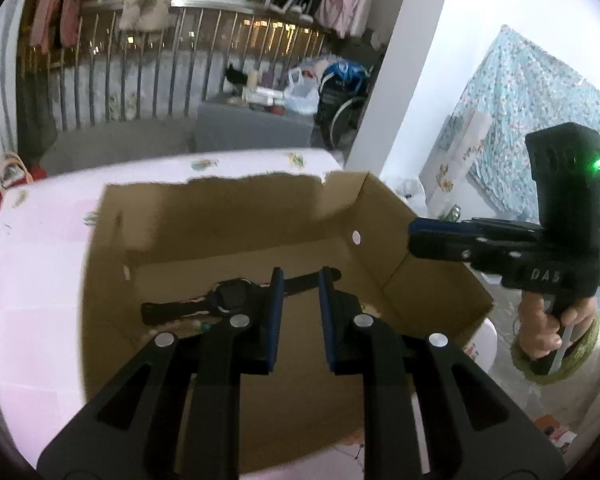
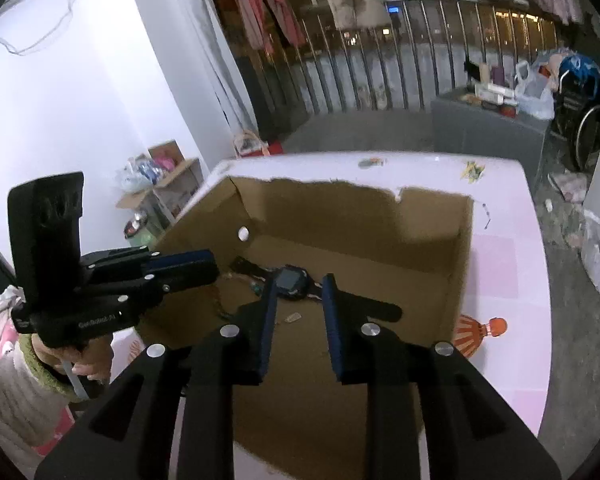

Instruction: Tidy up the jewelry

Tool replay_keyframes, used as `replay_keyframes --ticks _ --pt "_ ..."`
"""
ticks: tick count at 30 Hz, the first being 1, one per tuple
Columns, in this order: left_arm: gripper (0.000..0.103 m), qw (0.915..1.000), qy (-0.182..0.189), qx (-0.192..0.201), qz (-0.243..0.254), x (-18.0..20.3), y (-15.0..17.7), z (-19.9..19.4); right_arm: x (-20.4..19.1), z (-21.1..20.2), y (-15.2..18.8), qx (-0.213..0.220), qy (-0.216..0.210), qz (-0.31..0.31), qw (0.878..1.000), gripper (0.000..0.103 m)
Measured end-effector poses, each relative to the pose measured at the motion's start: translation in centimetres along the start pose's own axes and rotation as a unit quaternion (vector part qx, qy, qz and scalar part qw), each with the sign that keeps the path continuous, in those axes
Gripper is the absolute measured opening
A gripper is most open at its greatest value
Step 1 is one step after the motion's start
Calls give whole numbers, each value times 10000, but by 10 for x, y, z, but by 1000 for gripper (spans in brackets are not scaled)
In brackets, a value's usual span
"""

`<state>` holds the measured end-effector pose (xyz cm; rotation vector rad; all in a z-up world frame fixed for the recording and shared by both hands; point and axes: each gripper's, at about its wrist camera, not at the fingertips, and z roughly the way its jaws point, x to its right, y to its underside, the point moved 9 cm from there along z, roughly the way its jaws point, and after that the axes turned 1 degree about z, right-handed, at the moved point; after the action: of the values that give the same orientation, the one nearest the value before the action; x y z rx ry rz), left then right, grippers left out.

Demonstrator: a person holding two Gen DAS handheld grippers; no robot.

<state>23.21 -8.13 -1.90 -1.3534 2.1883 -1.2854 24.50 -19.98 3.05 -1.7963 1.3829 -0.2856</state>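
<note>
Pink tablecloth (image 2: 500, 256) is spread over a table on which an open cardboard box (image 1: 236, 216) is set, with a metal railing (image 1: 140, 88) and hung clothes (image 2: 268, 4) seen behind it and a wheelchair (image 2: 580, 120) parked at the far side. On the floor of the box a black wristwatch (image 2: 294, 278) is laid flat with its strap stretched out to both sides; small bits, too small to be told apart, are scattered near it. The left gripper (image 1: 298, 276) is held over the box and pointed down at the watch strap, its blue-padded jaws parted by a narrow gap with nothing pressed between them. The right gripper (image 2: 300, 282) is likewise aimed down into the box, its jaws parted a little wider and released, the watch face being seen just beyond its left fingertip. Each gripper is gripped by a hand (image 1: 548, 320) in a light sleeve with a green cuff (image 2: 48, 372). A balloon print (image 2: 480, 332) is shown on the cloth beside the box.
</note>
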Motion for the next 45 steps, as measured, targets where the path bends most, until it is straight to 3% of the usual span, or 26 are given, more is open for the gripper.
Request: replay_keyframes --ticks 6,12,15,18,21,23,25,30,35,37,40,45 --pt "17 9993 17 317 212 12 28 -52 -17 -41 35 252 -29 -260 9993 25" --pt "17 9993 277 219 121 27 78 -76 -23 -49 98 -174 20 -75 9998 25" --pt "17 9984 553 -87 91 44 106 -65 -17 -39 123 -490 109 149 9986 25" --pt "17 9962 620 -399 471 64 127 -43 -12 -29 136 -655 116 350 9972 25" --pt "17 9917 423 -630 1039 77 142 -20 -8 -17 146 -792 83 524 9954 25" --pt "17 9850 160 -801 1517 83 149 -3 -6 -9 152 -886 19 635 9940 25" --pt "17 9792 121 -842 1844 91 150 6 -5 -4 156 -943 -49 704 9930 25" --pt "17 9647 -70 -1064 2408 99 155 23 -3 6 161 -1016 -174 815 9913 25" --pt "16 9576 -161 -1281 2575 98 158 31 -5 7 165 -984 -248 876 9910 25" --pt "8 9599 -79 -1319 2473 96 158 33 -3 7 166 -951 -266 902 9910 25" --pt "8 9636 -55 -1262 2356 97 156 29 -1 5 166 -919 -278 946 9909 25" --pt "8 9770 -31 -760 1990 93 136 6 2 2 170 -919 -289 967 9906 25"
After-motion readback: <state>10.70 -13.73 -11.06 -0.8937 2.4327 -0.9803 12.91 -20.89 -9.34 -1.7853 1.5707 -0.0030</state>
